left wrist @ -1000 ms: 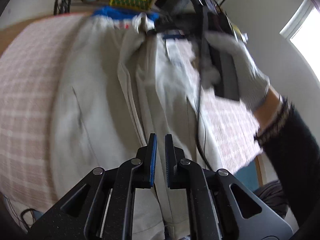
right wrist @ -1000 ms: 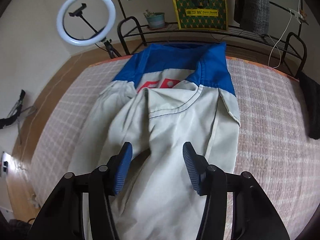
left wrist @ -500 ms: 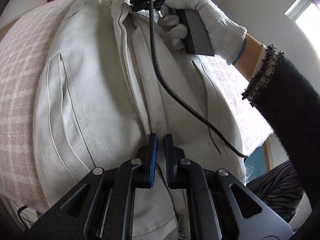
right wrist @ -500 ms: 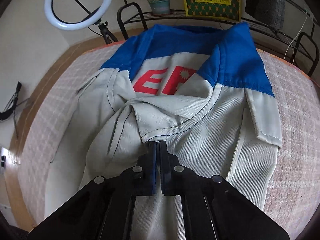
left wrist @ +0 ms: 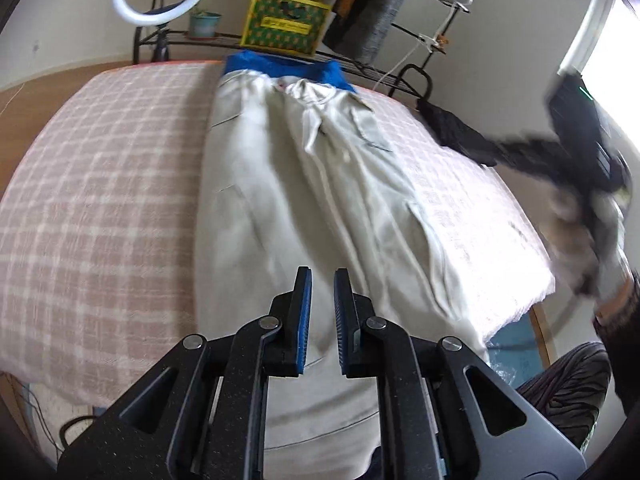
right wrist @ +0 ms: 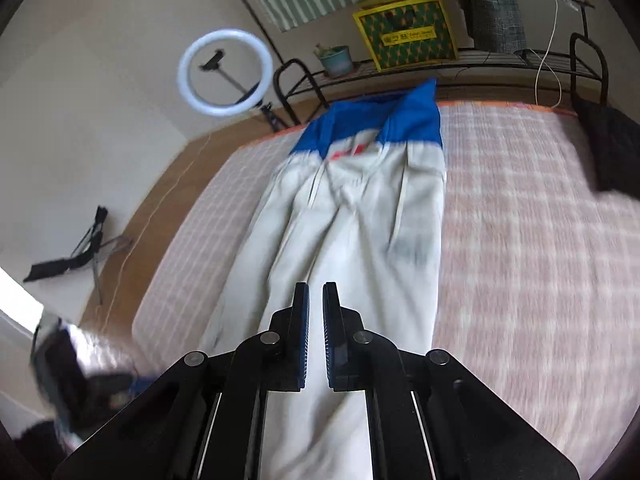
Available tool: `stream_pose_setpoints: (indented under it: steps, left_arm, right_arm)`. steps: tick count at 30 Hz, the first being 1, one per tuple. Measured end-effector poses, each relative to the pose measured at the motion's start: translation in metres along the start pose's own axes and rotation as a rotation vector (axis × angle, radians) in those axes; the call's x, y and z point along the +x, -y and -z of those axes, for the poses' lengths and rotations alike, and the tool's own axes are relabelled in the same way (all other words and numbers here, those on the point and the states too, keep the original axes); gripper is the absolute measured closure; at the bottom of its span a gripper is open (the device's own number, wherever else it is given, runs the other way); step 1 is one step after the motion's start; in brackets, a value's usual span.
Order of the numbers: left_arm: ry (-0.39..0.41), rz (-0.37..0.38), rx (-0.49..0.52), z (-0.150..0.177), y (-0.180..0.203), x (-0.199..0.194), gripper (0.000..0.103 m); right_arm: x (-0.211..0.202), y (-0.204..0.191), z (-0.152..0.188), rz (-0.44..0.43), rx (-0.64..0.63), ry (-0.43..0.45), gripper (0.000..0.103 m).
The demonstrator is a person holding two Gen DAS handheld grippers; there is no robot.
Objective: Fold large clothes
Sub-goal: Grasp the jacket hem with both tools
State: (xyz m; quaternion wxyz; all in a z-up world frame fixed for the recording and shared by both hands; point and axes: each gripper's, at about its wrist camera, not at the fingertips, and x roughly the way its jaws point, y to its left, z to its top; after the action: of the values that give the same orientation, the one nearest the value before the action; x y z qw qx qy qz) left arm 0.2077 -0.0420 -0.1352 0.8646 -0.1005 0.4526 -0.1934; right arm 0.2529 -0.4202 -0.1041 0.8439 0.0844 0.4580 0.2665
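Two tongs: I see both in their own views, each above the garment, neither with cloth between its pads.
Left gripper [left wrist: 322, 276]: jaws parting from a near-closed gap; nothing held, pale fabric only behind them.
Right gripper [right wrist: 315, 290]: clenched to a thin slit, empty; the garment lies below and beyond it.
Risk, re-grip: I judge that a pinch taken from here could catch only the top layer, since the halves are stacked; the under layer would drag and spoil the fold.
Risk, blur: both views smear; I could misjudge where the hem lies and close on the bed cover [left wrist: 100, 208] instead.
Risk, bunching: loose ridges down the middle could set as creases if I fold over them unsmoothed.
Garment [right wrist: 352, 240]: pale grey workwear with a blue top band [right wrist: 372, 124] and red lettering, folded lengthwise into a long narrow strip.
Position: it runs down the middle of the checked bed cover, blue end toward the far rack.
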Motion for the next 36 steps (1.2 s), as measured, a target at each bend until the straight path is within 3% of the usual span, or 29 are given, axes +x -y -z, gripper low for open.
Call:
stream_pose_setpoints:
  steps: [3, 6, 9, 11, 13, 16, 17, 18, 19, 20, 21, 22, 24, 29, 34, 36]
  left_arm:
    - [-0.054, 0.021, -0.016, 0.016, -0.011, 0.007, 0.094]
    - [-0.125, 0.054, -0.062, 0.036, -0.018, 0.018, 0.094]
    - [-0.194, 0.055, -0.044, 0.058, -0.017, 0.03, 0.094]
    - [-0.161, 0.036, 0.027, 0.067, -0.011, 0.025, 0.094]
    - [-0.159, 0.01, 0.1, 0.072, -0.004, 0.019, 0.094]
    - [-0.178, 0.028, 0.09, 0.079, -0.008, 0.006, 0.091]
    - [-0.176, 0.043, 0.059, 0.08, -0.013, 0.0, 0.086]
    - [-0.166, 0.067, 0.015, 0.083, -0.022, -0.008, 0.07]
    - [-0.154, 0.096, -0.026, 0.085, -0.031, -0.014, 0.052]
    - [-0.142, 0.13, -0.066, 0.089, -0.041, -0.022, 0.046]
    - [-0.137, 0.157, -0.111, 0.093, -0.053, -0.027, 0.043]
    - [-0.147, 0.167, -0.148, 0.096, -0.062, -0.029, 0.041]
    - [-0.194, 0.181, -0.24, 0.098, -0.079, -0.022, 0.033]
    - [-0.279, 0.282, -0.447, 0.108, -0.11, 0.004, 0.033]
    - [-0.287, 0.36, -0.504, 0.103, -0.11, 0.026, 0.033]
    - [-0.303, 0.379, -0.483, 0.102, -0.101, 0.033, 0.033]
  right_arm:
    - [0.0, -0.021, 0.059, -0.008, -0.05, -0.065, 0.097]
    - [0.023, -0.042, 0.097, 0.032, -0.122, -0.117, 0.097]
    - [0.048, -0.052, 0.132, 0.042, -0.148, -0.191, 0.097]
    - [0.06, -0.056, 0.149, 0.119, -0.217, -0.235, 0.097]
    - [0.054, -0.056, 0.154, 0.124, -0.22, -0.221, 0.097]
    - [0.035, -0.054, 0.154, 0.106, -0.197, -0.238, 0.097]
    - [0.027, -0.053, 0.156, 0.1, -0.196, -0.228, 0.096]
    - [0.015, -0.05, 0.158, 0.09, -0.184, -0.212, 0.088]
    - [0.007, -0.045, 0.159, 0.08, -0.166, -0.197, 0.073]
    - [-0.004, -0.04, 0.162, 0.071, -0.14, -0.174, 0.064]
    - [-0.011, -0.031, 0.164, 0.068, -0.113, -0.153, 0.049]
    - [-0.017, -0.023, 0.167, 0.067, -0.081, -0.142, 0.044]
    - [-0.026, -0.007, 0.174, 0.053, -0.007, -0.154, 0.044]
    - [-0.008, 0.021, 0.187, -0.052, 0.154, -0.21, 0.043]
    - [0.024, 0.042, 0.19, -0.165, 0.259, -0.227, 0.043]
    - [0.038, 0.045, 0.189, -0.209, 0.281, -0.233, 0.043]
